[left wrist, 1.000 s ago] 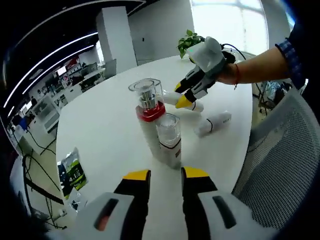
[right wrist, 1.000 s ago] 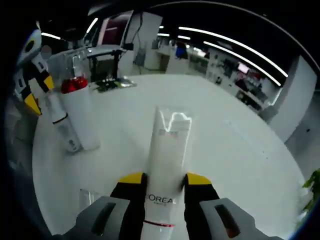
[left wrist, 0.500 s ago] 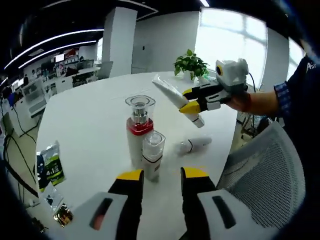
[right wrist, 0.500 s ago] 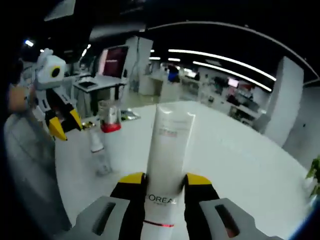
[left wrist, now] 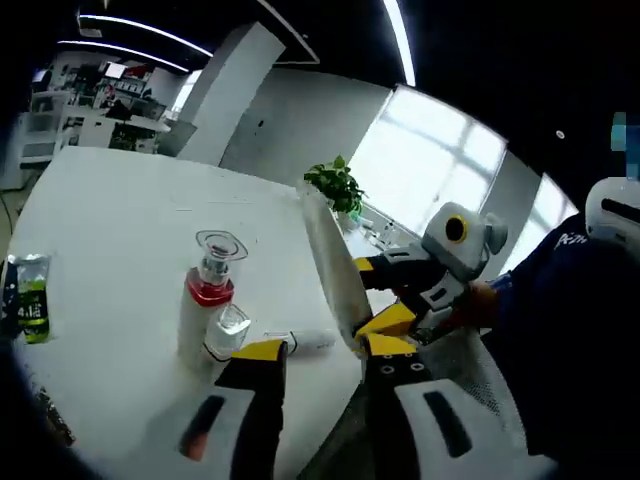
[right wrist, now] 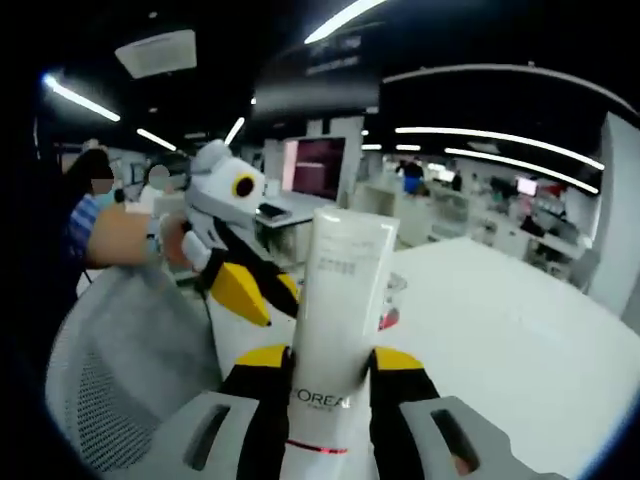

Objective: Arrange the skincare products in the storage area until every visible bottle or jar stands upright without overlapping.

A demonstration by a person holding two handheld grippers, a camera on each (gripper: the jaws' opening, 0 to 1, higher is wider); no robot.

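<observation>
Since a second ago the right gripper [right wrist: 328, 362] has lifted the white tube [right wrist: 340, 290] clear off the table [left wrist: 90, 215] and swung it up near the left gripper [left wrist: 322, 348], probably to turn it cap-down so it can stand. Its jaws are clamped on the tube, the left's hang narrowly apart holding nothing. The red-collared bottle [left wrist: 203, 305] and small bottle [left wrist: 226, 332] stand upright, touching, another tube [left wrist: 303, 341] lies flat beside them, partly hidden.
</observation>
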